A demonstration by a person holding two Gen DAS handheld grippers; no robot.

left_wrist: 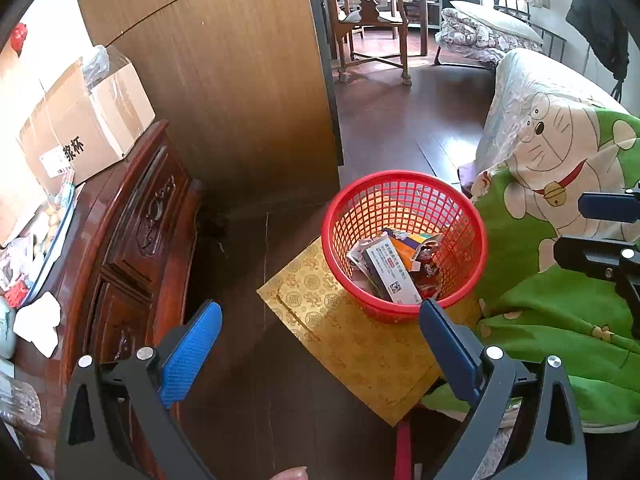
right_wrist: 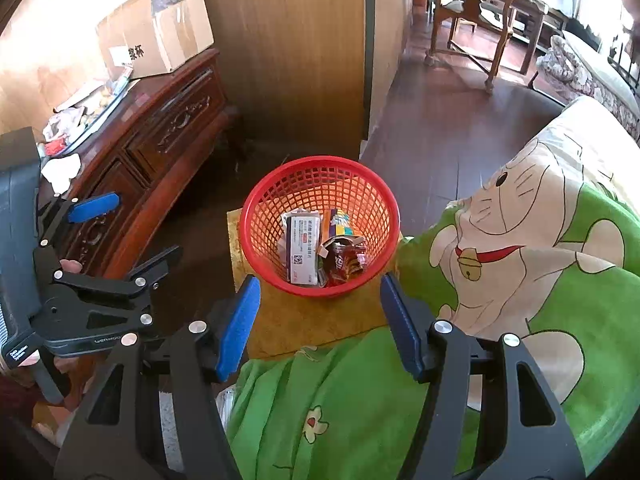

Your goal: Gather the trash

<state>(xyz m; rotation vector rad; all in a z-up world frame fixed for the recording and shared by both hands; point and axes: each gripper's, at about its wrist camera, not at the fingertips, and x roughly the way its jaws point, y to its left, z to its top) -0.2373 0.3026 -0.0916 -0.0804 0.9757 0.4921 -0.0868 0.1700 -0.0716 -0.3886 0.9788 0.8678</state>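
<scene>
Trash [right_wrist: 316, 246]: lying in the bottom of the red basket, a white printed box, an orange packet and a dark red wrapper all touching each other.
Red basket [right_wrist: 256, 200]: standing upright on the yellow mat, just beside the green blanket.
Yellow mat [left_wrist: 360, 356]: lying flat under the basket, sticking out toward the camera, one side tucked by the blanket.
Left gripper [left_wrist: 320, 344]: hanging above the mat near the basket, blue fingers [left_wrist: 192, 352] spread wide apart, holding nothing.
Right gripper [right_wrist: 320, 320]: hanging over the blanket edge close to the basket, blue fingers [right_wrist: 238, 328] spread wide apart, holding nothing.
Green blanket [right_wrist: 560, 292]: lying to the right of the basket, showing a cartoon cat with a red collar and a bell.
Wooden cabinet [left_wrist: 136, 236]: standing to the left of the basket, well apart from it, dark red with carved fronts.
Cardboard box [left_wrist: 88, 120]: sitting on top of the cabinet, flaps standing open.
Wooden chair [right_wrist: 472, 12]: standing far back in the room on the dark floor.
</scene>
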